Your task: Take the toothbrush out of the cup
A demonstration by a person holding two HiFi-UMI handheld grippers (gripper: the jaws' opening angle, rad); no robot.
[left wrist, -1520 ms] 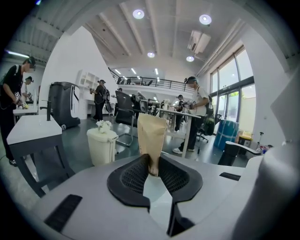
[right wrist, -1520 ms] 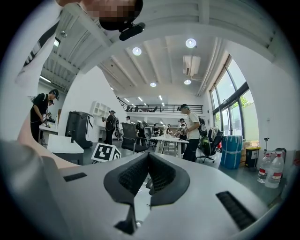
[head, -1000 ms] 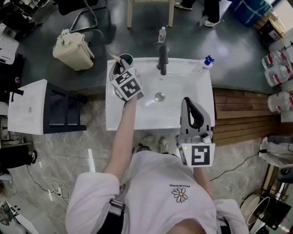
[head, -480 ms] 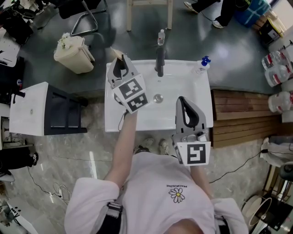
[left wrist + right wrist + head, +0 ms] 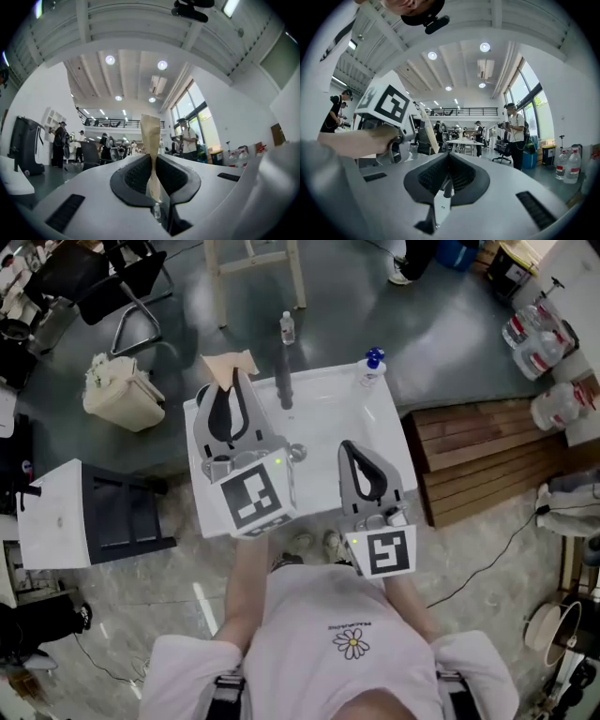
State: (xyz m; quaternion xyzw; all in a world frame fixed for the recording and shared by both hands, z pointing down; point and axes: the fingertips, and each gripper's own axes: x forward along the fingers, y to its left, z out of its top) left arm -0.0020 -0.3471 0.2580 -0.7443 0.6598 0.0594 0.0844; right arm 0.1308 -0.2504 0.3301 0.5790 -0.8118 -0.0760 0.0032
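Note:
The toothbrush [image 5: 228, 366] is a flat tan paper-wrapped stick. My left gripper [image 5: 232, 382] is shut on its lower part and holds it high above the left rear of the white sink [image 5: 323, 418]. In the left gripper view the toothbrush [image 5: 151, 136] stands upright, pinched between the black pads, against the ceiling. The cup does not show; the raised left gripper covers its corner. My right gripper [image 5: 351, 448] hovers over the sink's right front, shut and with nothing in it. The right gripper view shows the left gripper [image 5: 423, 112] with the toothbrush [image 5: 426, 125] at its left.
A dark faucet [image 5: 283, 381] stands at the sink's back. A blue-capped bottle [image 5: 372, 362] sits on its back right corner. A beige bin [image 5: 120, 390] and a white cabinet [image 5: 56, 512] are at the left, a wooden platform [image 5: 469, 465] at the right.
The left gripper has risen from the cup at the sink's back left corner, lifting the tan toothbrush with it. The right gripper has kept still.

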